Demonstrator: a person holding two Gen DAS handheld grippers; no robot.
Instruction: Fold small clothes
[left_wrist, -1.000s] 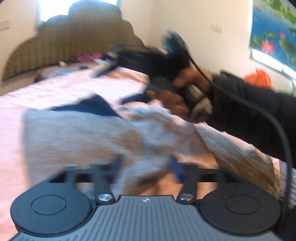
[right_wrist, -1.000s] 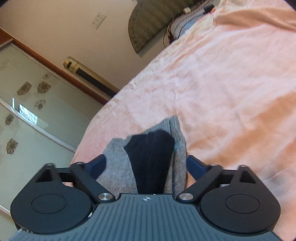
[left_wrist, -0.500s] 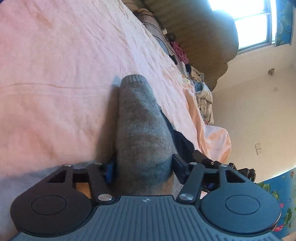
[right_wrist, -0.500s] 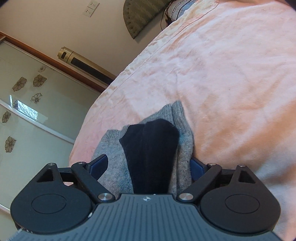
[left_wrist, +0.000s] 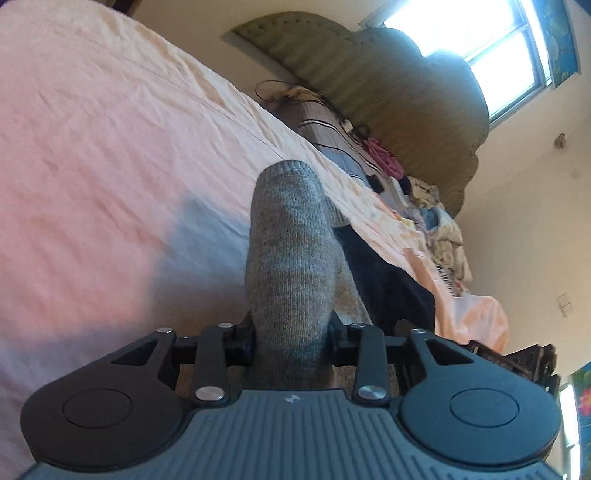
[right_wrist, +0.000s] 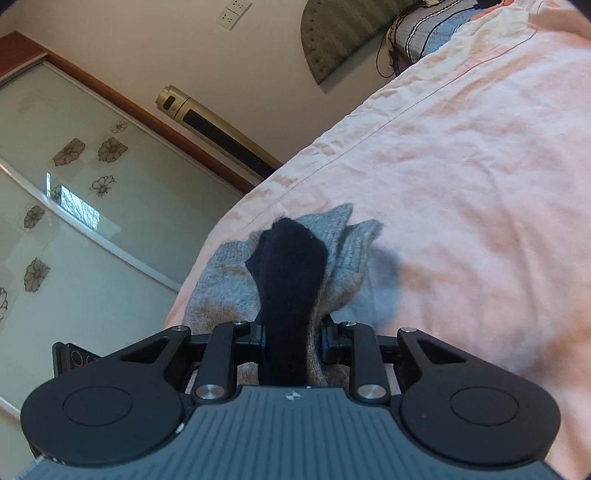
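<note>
Left wrist view: the left gripper (left_wrist: 291, 338) has just been closing and its fingers (left_wrist: 247, 341) clench the grey sock (left_wrist: 291, 258), which stands up off the pink bed sheet (left_wrist: 110, 155); beyond, the headboard (left_wrist: 388, 85). Right wrist view: the right gripper (right_wrist: 291, 338) has likewise been closing, grasping the black sock (right_wrist: 288, 280) with grey knit beside it, near the bed's left edge.

Bare sheet (right_wrist: 461, 184); clutter (left_wrist: 369, 162) by headboard (left_wrist: 388, 85)
</note>
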